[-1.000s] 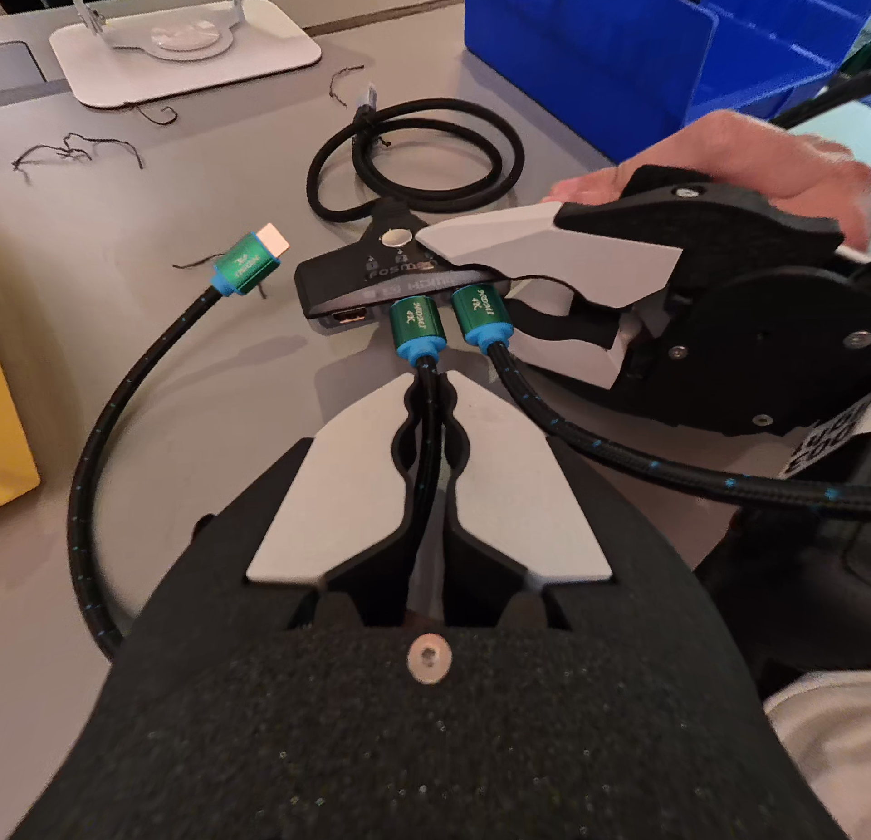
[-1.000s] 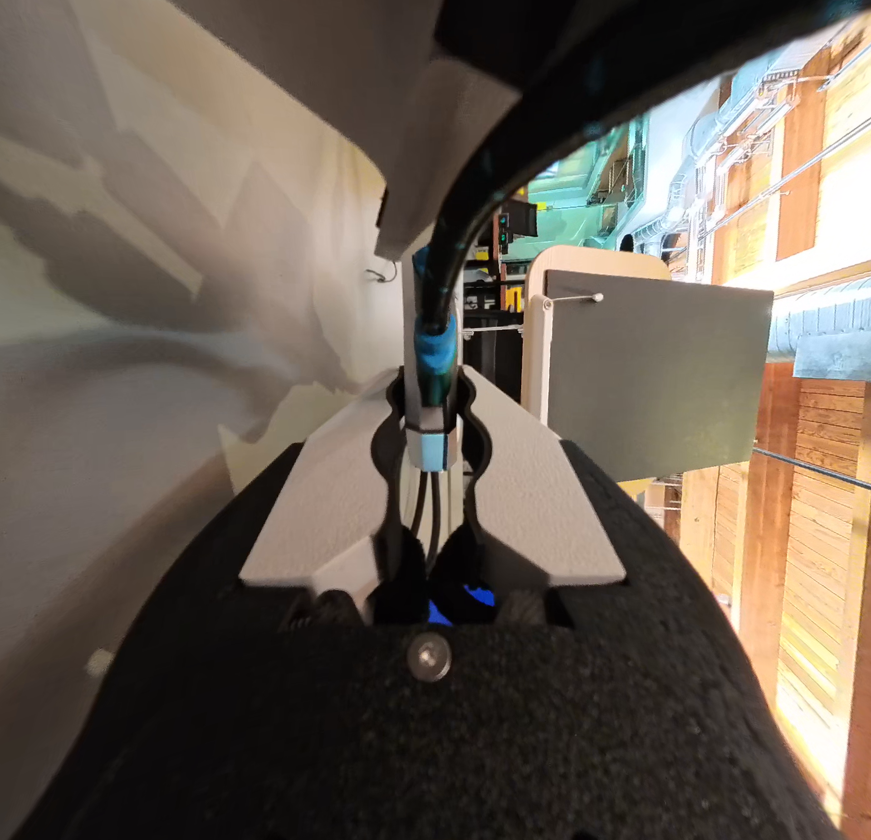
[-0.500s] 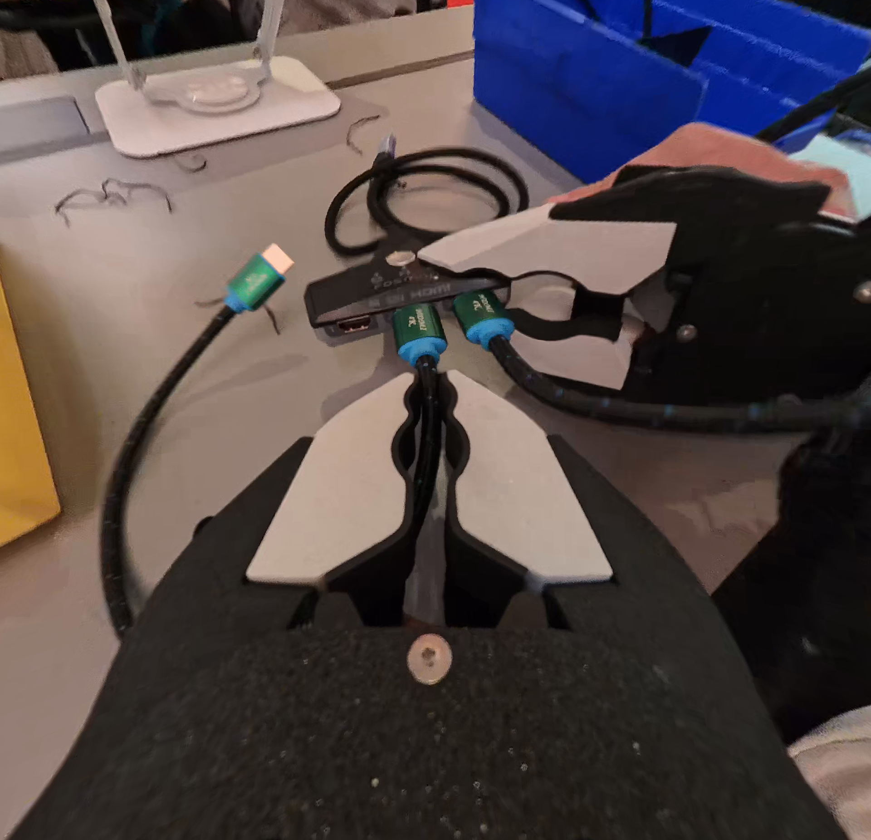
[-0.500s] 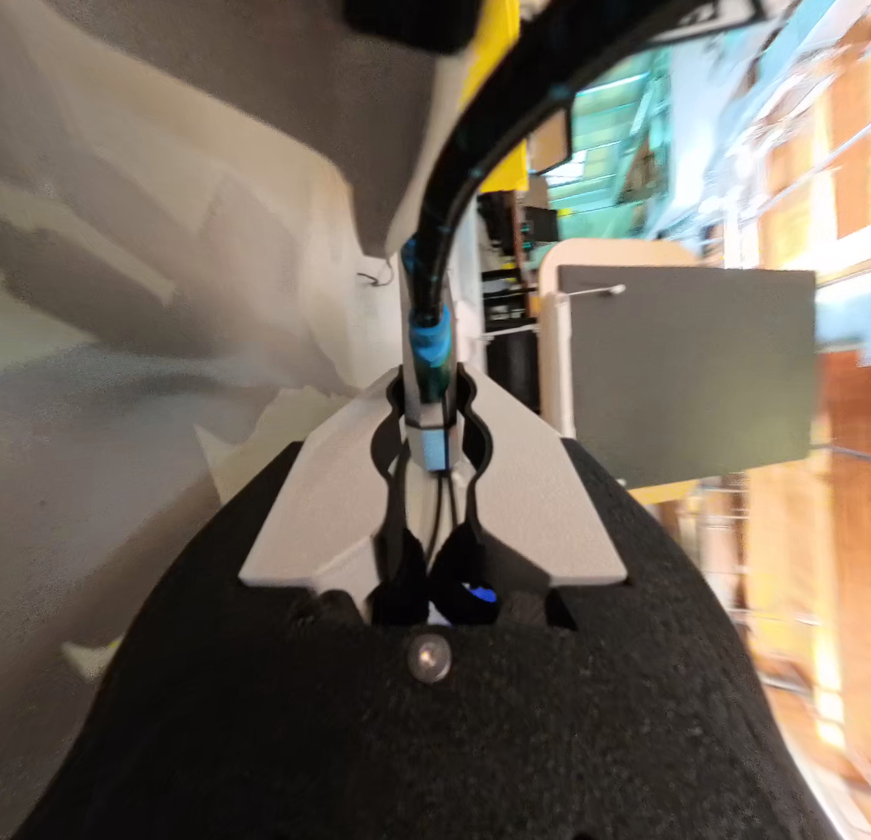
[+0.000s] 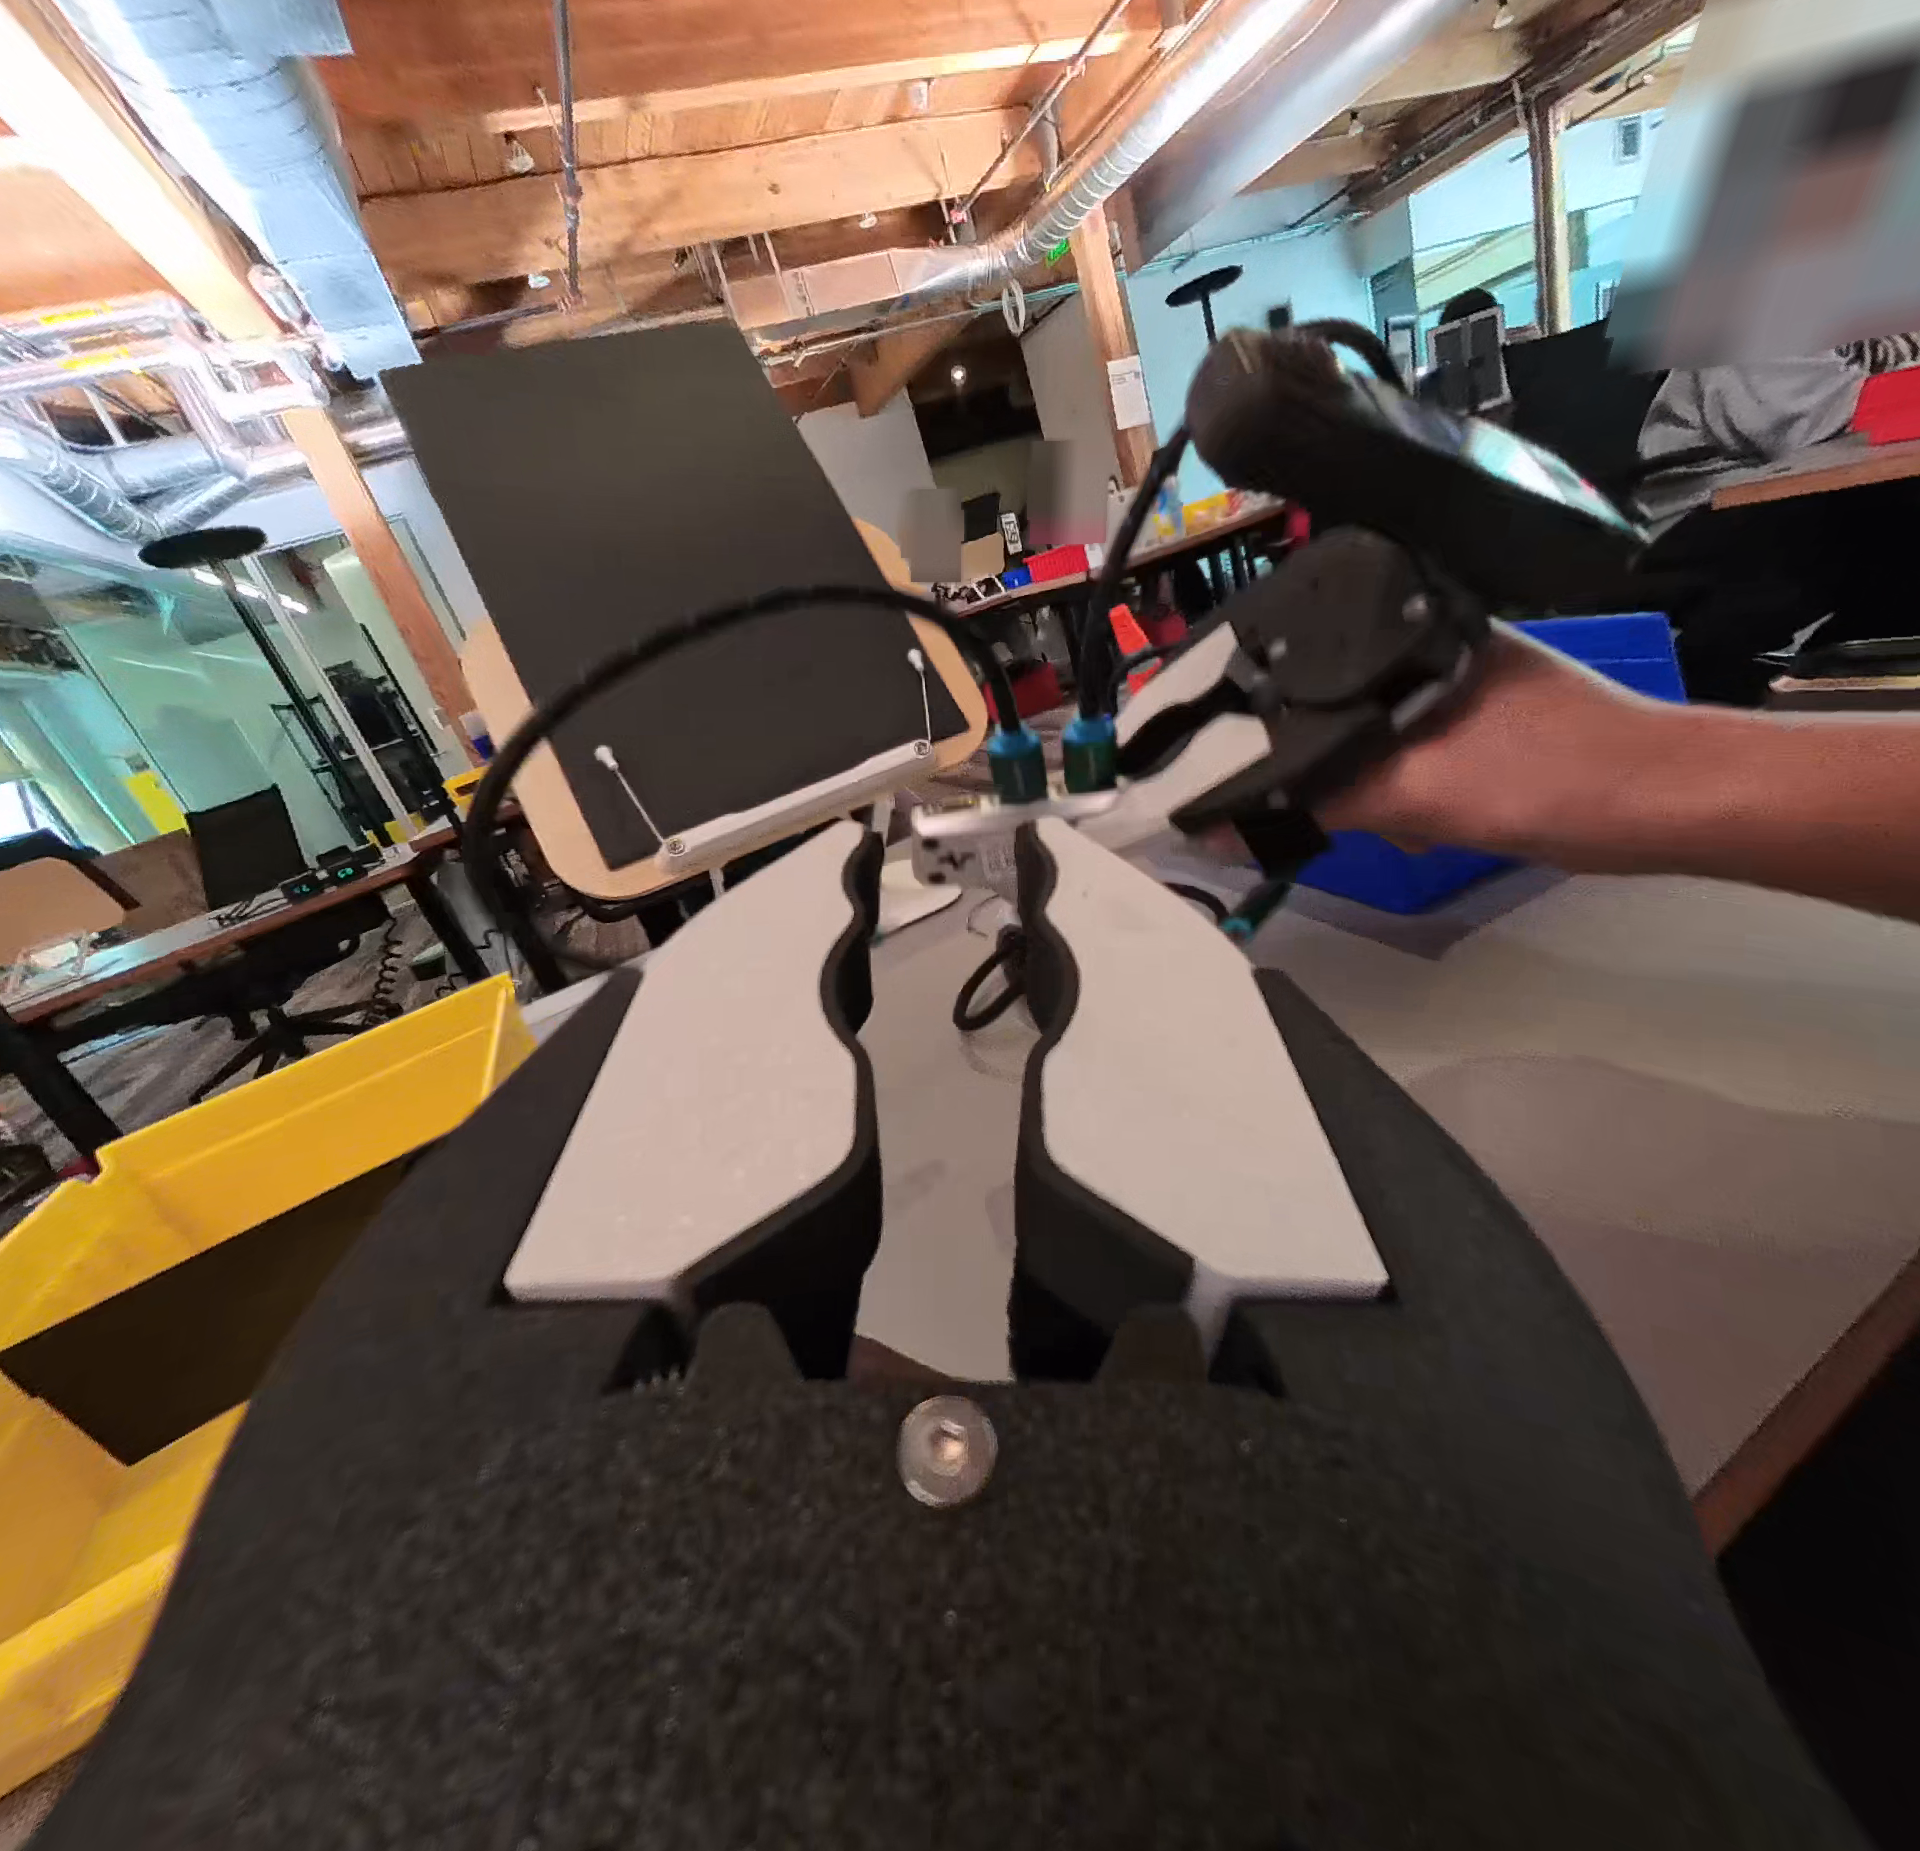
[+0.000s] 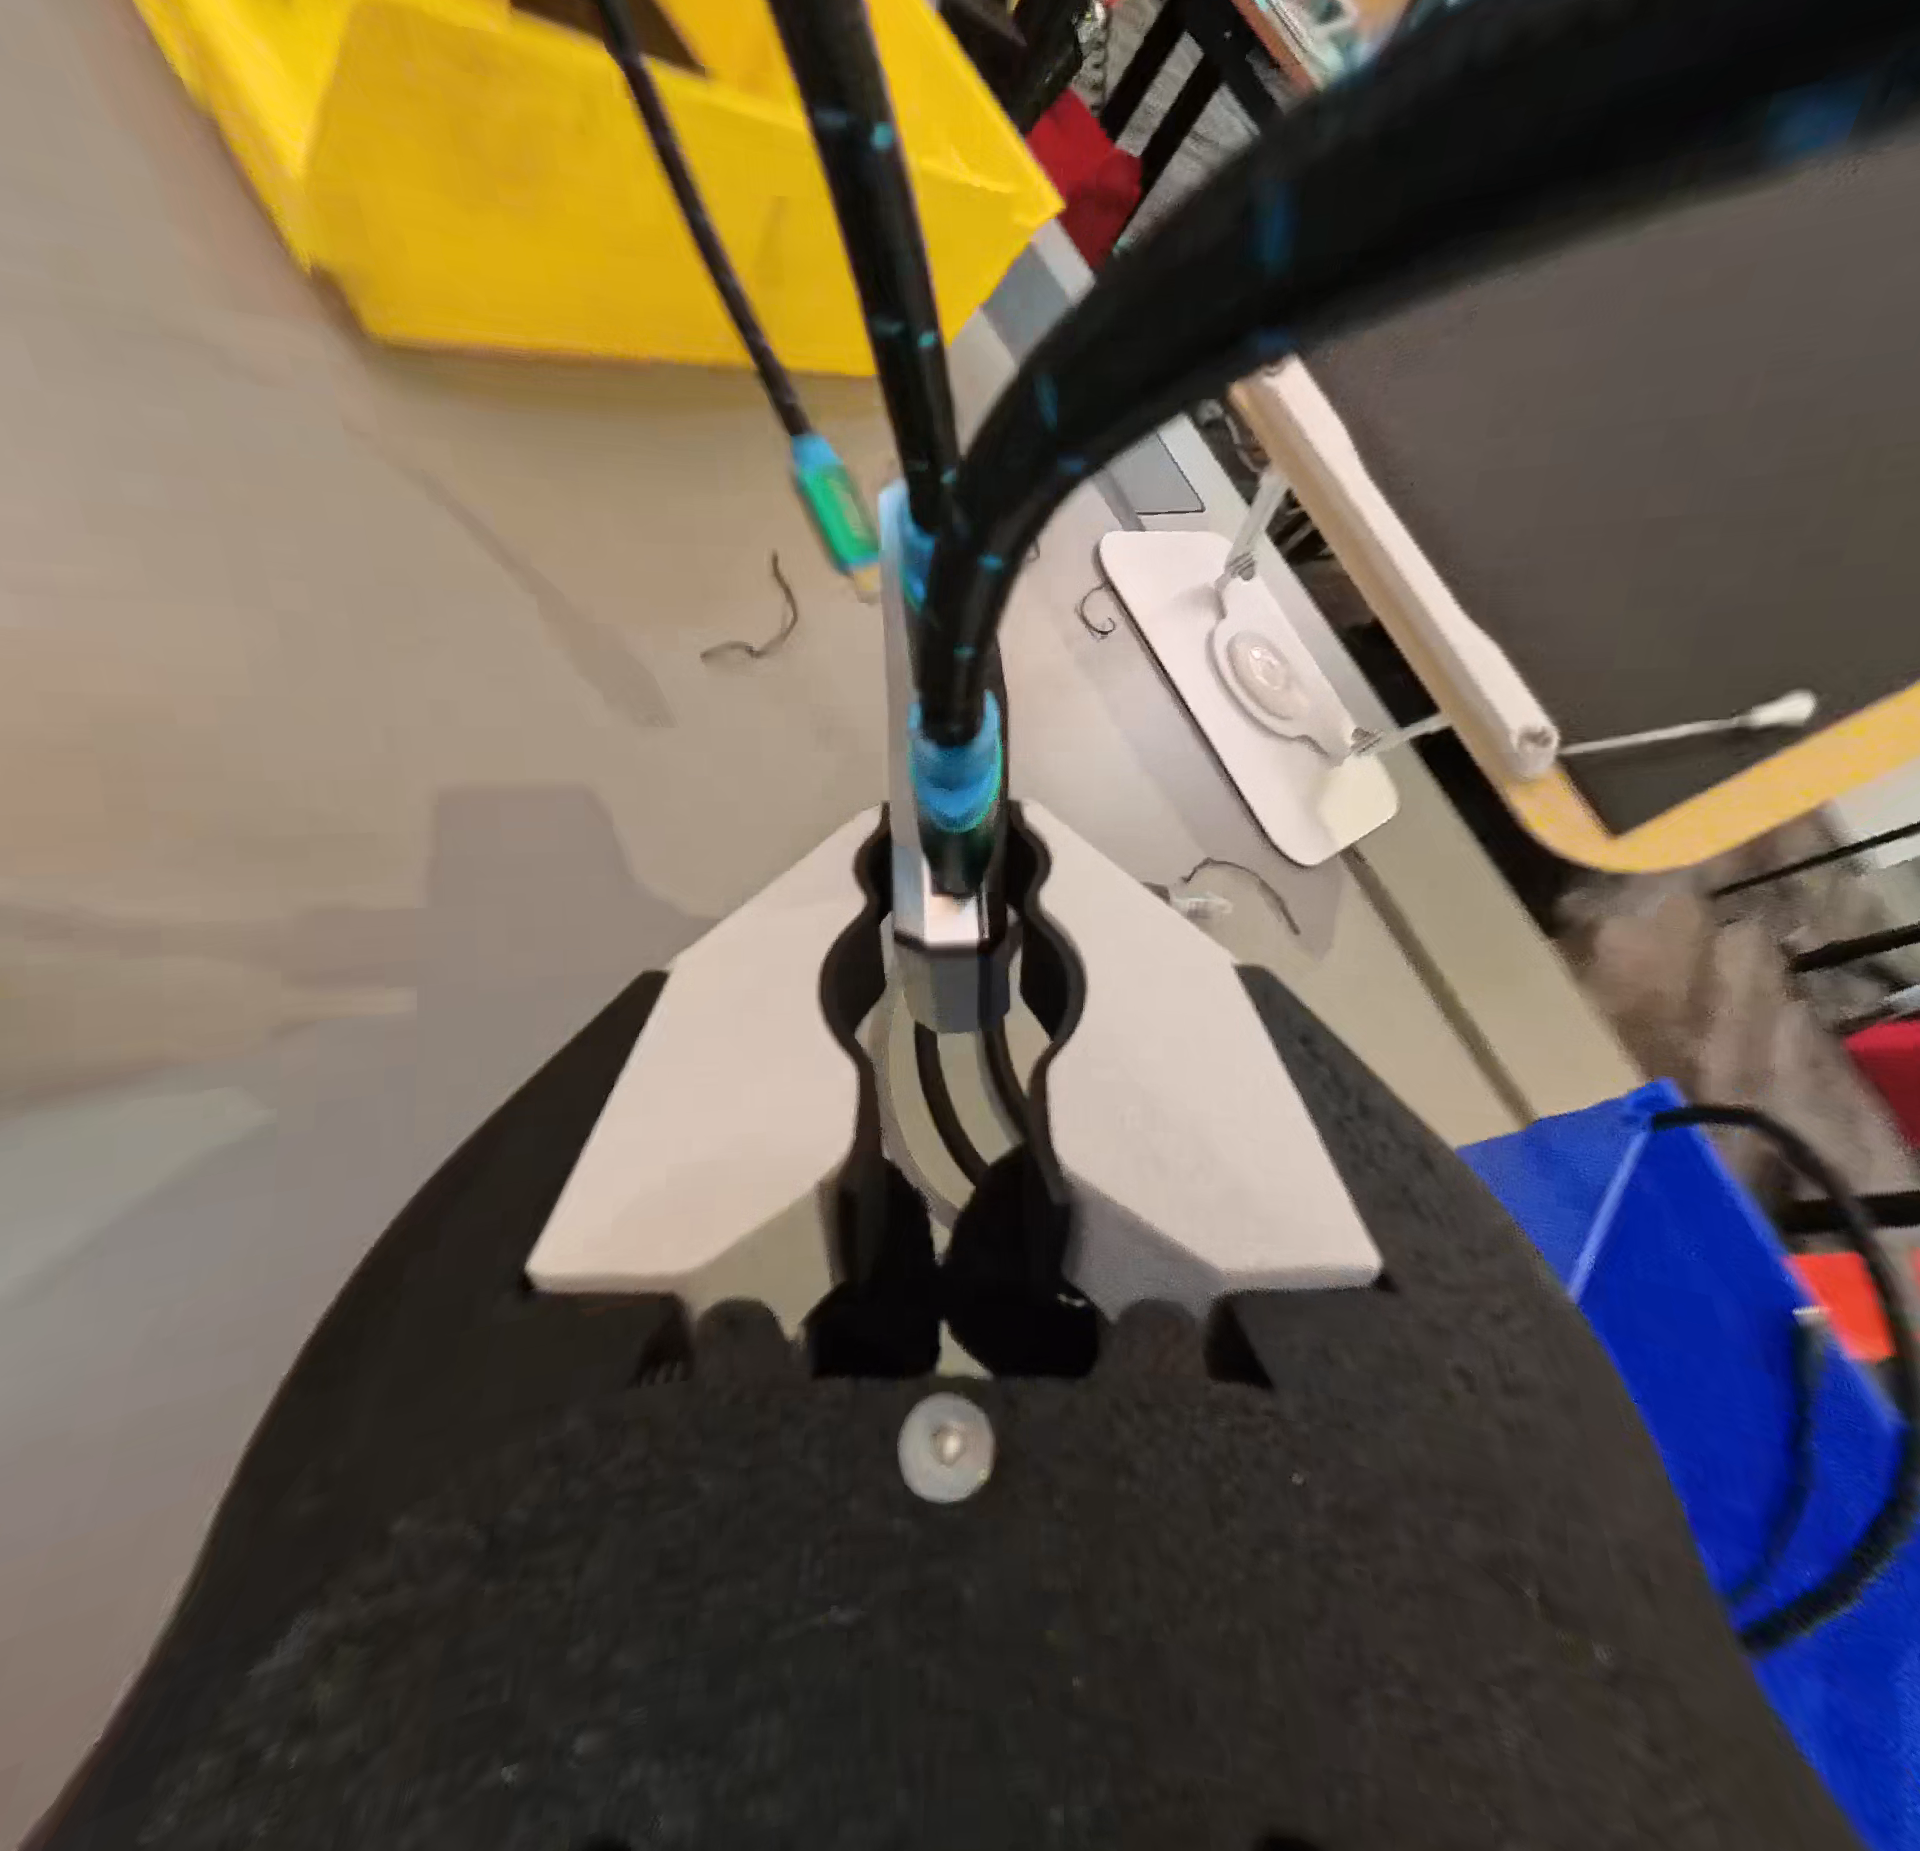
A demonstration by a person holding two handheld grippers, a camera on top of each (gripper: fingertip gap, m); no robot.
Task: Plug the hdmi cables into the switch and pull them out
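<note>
My right gripper (image 6: 951,835) is shut on the small HDMI switch (image 6: 940,934) and holds it off the grey table (image 6: 312,658). Two black braided HDMI cables with green and blue plugs (image 6: 951,793) sit in its ports. A third green plug (image 6: 831,508) lies loose on the table. In the left wrist view the right gripper (image 5: 1127,778) holds the switch (image 5: 997,814) edge-on in the air, with both plugs (image 5: 1086,757) pointing up. My left gripper (image 5: 943,845) is open and empty just in front of the switch. The switch's own black cable (image 5: 992,975) hangs below it.
A yellow bin (image 5: 208,1230) stands at the left of the table and a blue bin (image 6: 1714,1386) at the right. A white stand base (image 6: 1247,679) carries a tilted dark board (image 5: 644,575) at the back. A person's hand (image 5: 1558,762) holds the right gripper. The grippers' ends are close to 20 cm from one another.
My left gripper let go of the cable it was shut on, opened and tilted up. My right gripper lifted the switch off the table with two cables still plugged in.
</note>
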